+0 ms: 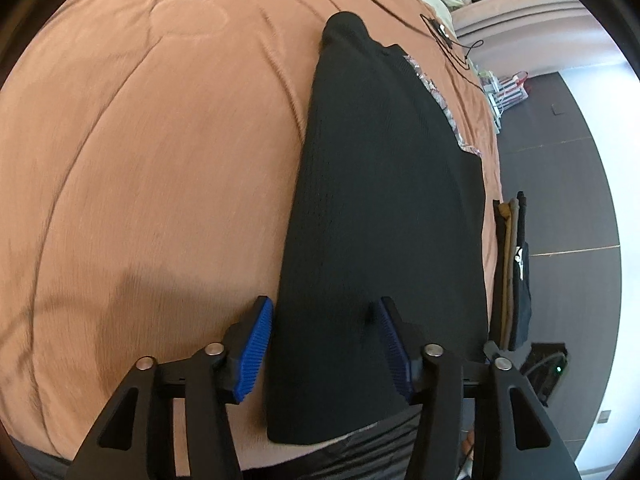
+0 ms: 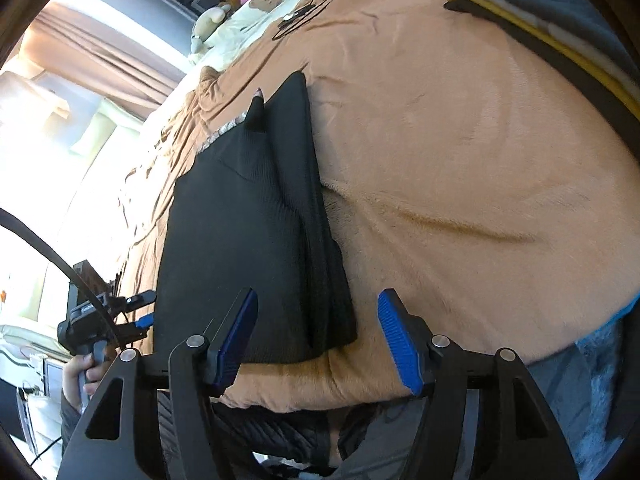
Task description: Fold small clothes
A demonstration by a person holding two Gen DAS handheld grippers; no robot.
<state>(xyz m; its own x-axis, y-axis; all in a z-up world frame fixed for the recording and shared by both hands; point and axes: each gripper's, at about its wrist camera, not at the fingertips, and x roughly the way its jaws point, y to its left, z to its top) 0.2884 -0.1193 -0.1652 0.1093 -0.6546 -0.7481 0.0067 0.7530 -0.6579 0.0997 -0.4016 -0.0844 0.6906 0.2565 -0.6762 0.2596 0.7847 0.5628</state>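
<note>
A black knit garment (image 1: 380,208) lies folded lengthwise on the brown blanket (image 1: 160,160). It also shows in the right wrist view (image 2: 248,240), with a folded sleeve layer along its right edge. My left gripper (image 1: 324,344) is open, its blue pads (image 1: 256,348) astride the garment's near left edge, nothing clamped. My right gripper (image 2: 316,336) is open over the garment's near right corner, also empty. The left gripper also shows at the left of the right wrist view (image 2: 136,312), held by a hand.
A stack of folded clothes (image 2: 552,8) lies at the blanket's far right corner, and it also shows in the left wrist view (image 1: 516,272). A black cable (image 1: 452,44) and a cream bear-print bedding (image 2: 272,0) lie at the far end. The bed edge (image 1: 494,184) drops to dark floor.
</note>
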